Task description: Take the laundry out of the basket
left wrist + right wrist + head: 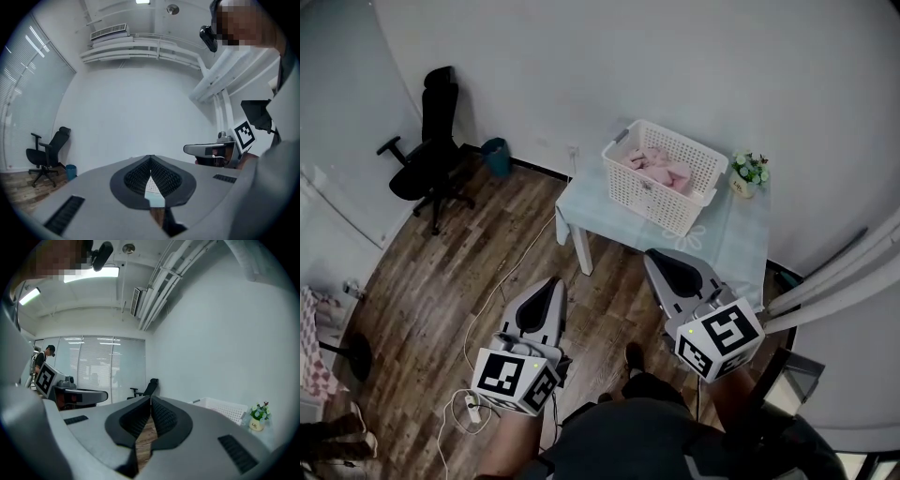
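Note:
A white slatted laundry basket (661,178) stands on a low pale-blue table (727,239) by the far wall, with pink laundry (658,167) lying inside it. Both grippers are held level above the wooden floor, short of the table. My left gripper (551,281) points toward the table's left leg, and its jaws meet at the tip with nothing between them (150,157). My right gripper (654,255) is just before the table's near edge, shut and empty (150,398). In the right gripper view the basket (225,408) shows ahead to the right.
A small pot of flowers (749,172) sits on the table right of the basket. A black office chair (429,142) and a blue bin (497,156) stand at the back left. Cables and a power strip (472,401) lie on the floor. White pipes (844,277) run at right.

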Motion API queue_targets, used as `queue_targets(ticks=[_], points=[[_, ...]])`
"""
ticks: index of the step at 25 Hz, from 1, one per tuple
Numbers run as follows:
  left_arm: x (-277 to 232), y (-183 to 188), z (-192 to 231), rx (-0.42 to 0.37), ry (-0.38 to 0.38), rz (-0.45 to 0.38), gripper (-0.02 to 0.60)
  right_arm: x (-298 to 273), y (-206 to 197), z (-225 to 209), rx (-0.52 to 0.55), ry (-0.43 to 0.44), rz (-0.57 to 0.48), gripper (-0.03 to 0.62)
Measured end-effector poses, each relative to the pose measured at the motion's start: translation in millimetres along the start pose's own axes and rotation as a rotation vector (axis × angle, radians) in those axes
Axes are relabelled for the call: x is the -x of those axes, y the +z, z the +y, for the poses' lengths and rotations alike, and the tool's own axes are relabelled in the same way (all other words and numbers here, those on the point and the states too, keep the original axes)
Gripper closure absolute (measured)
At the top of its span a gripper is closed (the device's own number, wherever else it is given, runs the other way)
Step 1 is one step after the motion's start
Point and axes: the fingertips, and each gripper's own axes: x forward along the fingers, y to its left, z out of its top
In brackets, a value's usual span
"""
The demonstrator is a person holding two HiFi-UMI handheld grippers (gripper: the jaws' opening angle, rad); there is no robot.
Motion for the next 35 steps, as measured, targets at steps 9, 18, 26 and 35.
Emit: queue_targets(ticks=[9, 18, 26, 35], points=[[-79.8, 21.7, 13.2, -0.033, 0.031, -0.018, 0.572, -49.5, 13.9, -68.7, -0.018, 0.043, -0.036, 0.577], [-151.1, 42.8, 6.2, -0.062, 0.060, -0.013, 0.572, -70.3, 32.0, -141.0, -0.034, 0.072, -0.072, 0.577], [-191.3, 36.3, 6.9, -0.079, 0.042, 0.032, 0.572, -89.0, 26.5, -180.2, -0.068, 0.057, -0.084, 0.577], [-220.8, 42.4, 62.6, -0.063, -0.037, 0.020, 0.572, -144.8, 23.7, -185.3, -0.051, -0.033, -0.051, 0.577]])
